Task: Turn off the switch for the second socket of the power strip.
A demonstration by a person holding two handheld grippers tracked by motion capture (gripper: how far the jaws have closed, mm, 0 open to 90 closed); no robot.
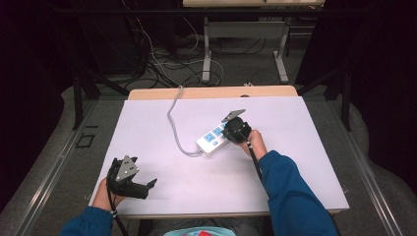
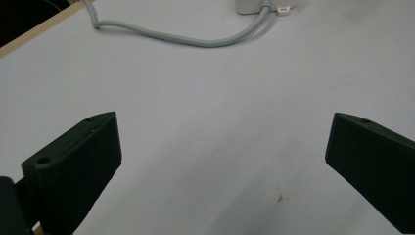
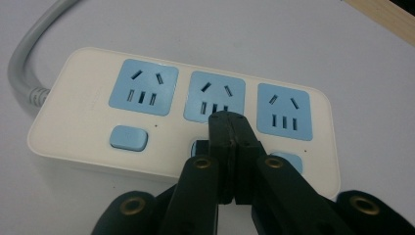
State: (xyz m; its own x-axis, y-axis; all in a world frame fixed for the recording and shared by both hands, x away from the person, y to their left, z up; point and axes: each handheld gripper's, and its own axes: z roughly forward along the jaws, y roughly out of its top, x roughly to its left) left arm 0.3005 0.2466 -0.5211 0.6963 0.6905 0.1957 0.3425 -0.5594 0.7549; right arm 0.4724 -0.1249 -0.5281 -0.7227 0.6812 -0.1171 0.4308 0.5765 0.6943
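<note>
Both jaws of the right gripper (image 3: 230, 128) are pressed together, empty, tips over the power strip's (image 3: 93, 132) middle switch (image 3: 198, 146). Left gripper (image 2: 222, 161) spread wide over bare table (image 2: 210, 107). Strip sits mid-table: likely rigid, light, slippery plastic; grasp across its narrow sides. Count: one strip, three sockets, three switches, one stiff grey cord (image 2: 195, 40).

Left claw (image 1: 147, 186) gapes wide, low and near — right claw (image 3: 230, 128) pressed closed, arm extended forward.

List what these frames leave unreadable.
- Middle switch of the power strip: right gripper view, mostly covered by the closed right gripper; contact unclear.
- Cable far end: high view, drops behind the table edge.
- Strip body: left gripper view, cut off by the top edge.
</note>
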